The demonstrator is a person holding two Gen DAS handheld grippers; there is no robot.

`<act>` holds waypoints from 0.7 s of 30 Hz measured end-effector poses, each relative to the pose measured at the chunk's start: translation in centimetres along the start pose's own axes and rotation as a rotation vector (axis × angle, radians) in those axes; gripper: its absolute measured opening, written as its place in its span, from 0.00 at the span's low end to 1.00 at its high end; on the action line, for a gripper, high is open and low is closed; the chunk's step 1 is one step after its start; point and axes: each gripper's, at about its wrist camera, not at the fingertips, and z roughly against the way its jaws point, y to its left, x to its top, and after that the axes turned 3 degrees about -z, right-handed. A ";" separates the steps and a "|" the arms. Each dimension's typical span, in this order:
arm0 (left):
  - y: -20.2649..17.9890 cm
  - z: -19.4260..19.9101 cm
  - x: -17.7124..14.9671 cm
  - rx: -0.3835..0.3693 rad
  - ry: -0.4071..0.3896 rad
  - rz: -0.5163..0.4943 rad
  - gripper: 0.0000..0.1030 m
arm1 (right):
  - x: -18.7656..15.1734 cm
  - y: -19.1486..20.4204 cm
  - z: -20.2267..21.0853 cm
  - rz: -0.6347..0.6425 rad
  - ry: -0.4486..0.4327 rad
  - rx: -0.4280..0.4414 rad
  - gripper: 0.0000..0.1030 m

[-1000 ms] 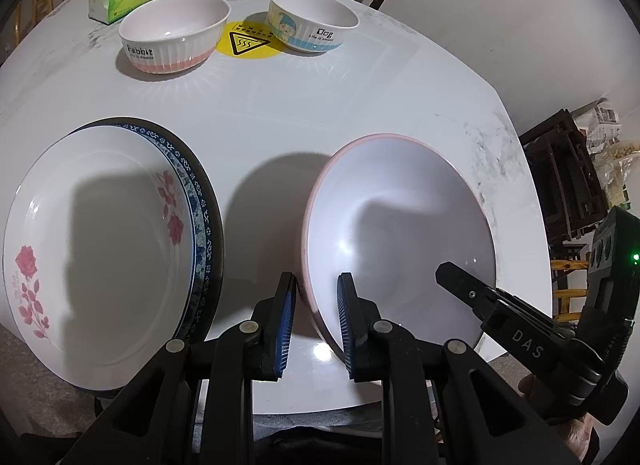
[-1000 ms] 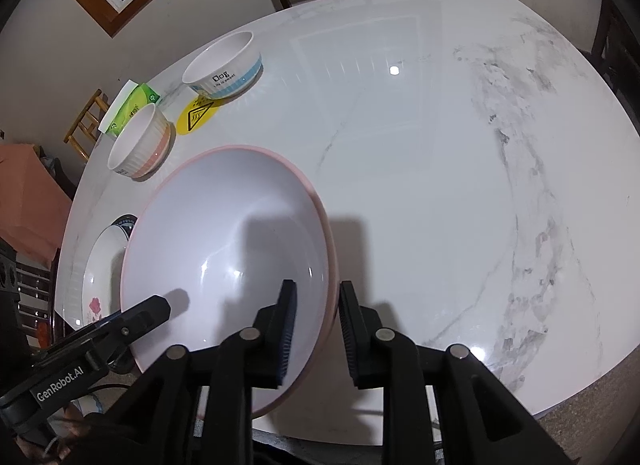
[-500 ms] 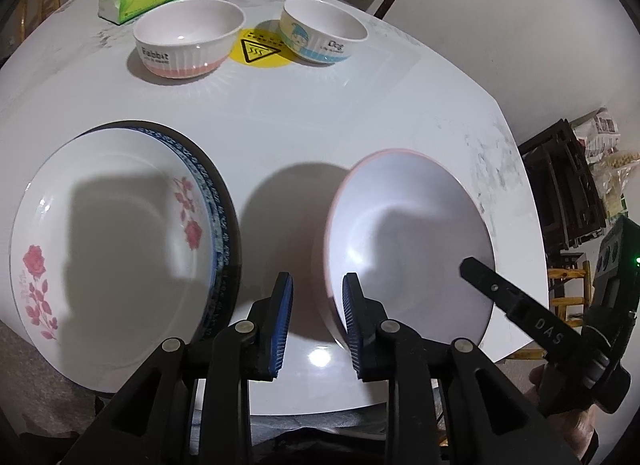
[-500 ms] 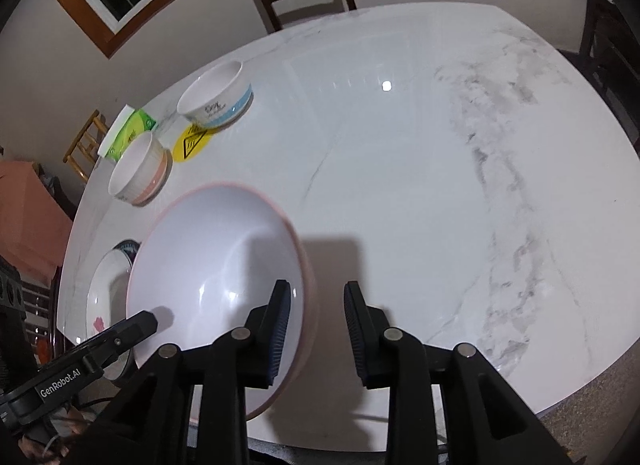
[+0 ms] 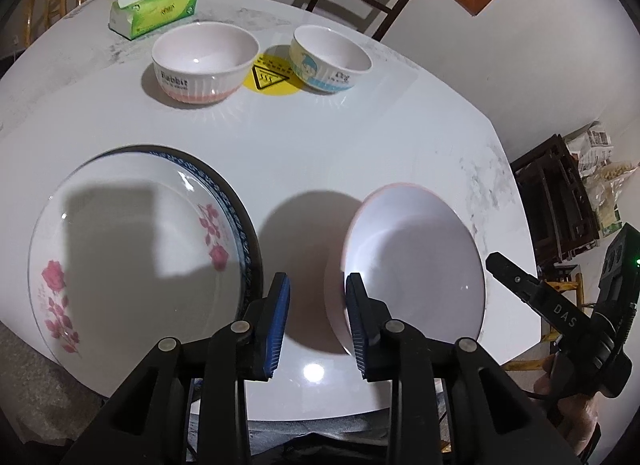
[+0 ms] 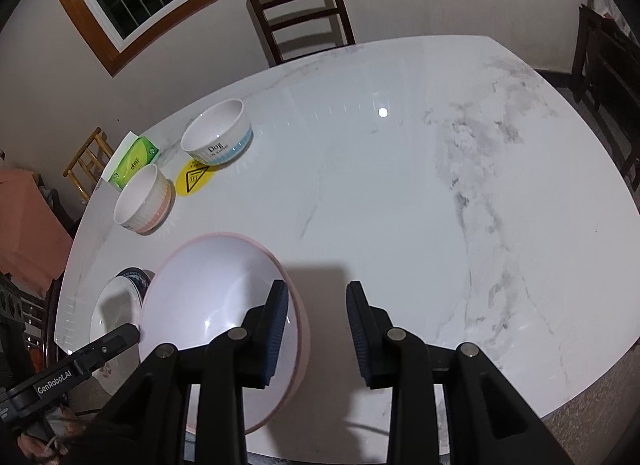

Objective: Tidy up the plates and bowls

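A pink-rimmed plate (image 5: 416,265) lies on the white marble table (image 5: 320,153); it also shows in the right wrist view (image 6: 216,305). A rose-patterned plate (image 5: 132,257) sits stacked on a blue-rimmed plate (image 5: 244,241) at the left. My left gripper (image 5: 316,321) is open, its fingers just left of the pink plate's near rim. My right gripper (image 6: 316,329) is open, its left finger over the pink plate's right edge. A pink-striped bowl (image 5: 204,61) and a blue-striped bowl (image 5: 330,59) stand at the far side.
A green tissue box (image 5: 154,11) lies beyond the bowls. A yellow warning sticker (image 5: 270,79) is between them. Wooden chairs (image 6: 300,13) stand behind the table. The right half of the table (image 6: 460,205) is bare marble.
Both grippers opened and pulled back and up from the pink plate's rim. The plate, held tilted before, now rests on the table.
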 end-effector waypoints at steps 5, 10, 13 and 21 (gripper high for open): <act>1.2 1.2 0.5 0.015 -0.029 0.021 0.25 | 0.3 1.5 0.2 0.038 -0.005 0.017 0.30; 3.3 2.3 1.2 0.050 -0.056 0.051 0.26 | 0.6 4.0 0.2 0.104 0.007 0.054 0.30; 4.7 2.9 1.7 0.074 -0.070 0.074 0.26 | 0.7 5.8 0.2 0.150 0.006 0.066 0.30; 8.6 3.8 2.6 0.122 -0.087 0.139 0.26 | 0.8 11.4 -0.8 0.253 0.065 0.147 0.30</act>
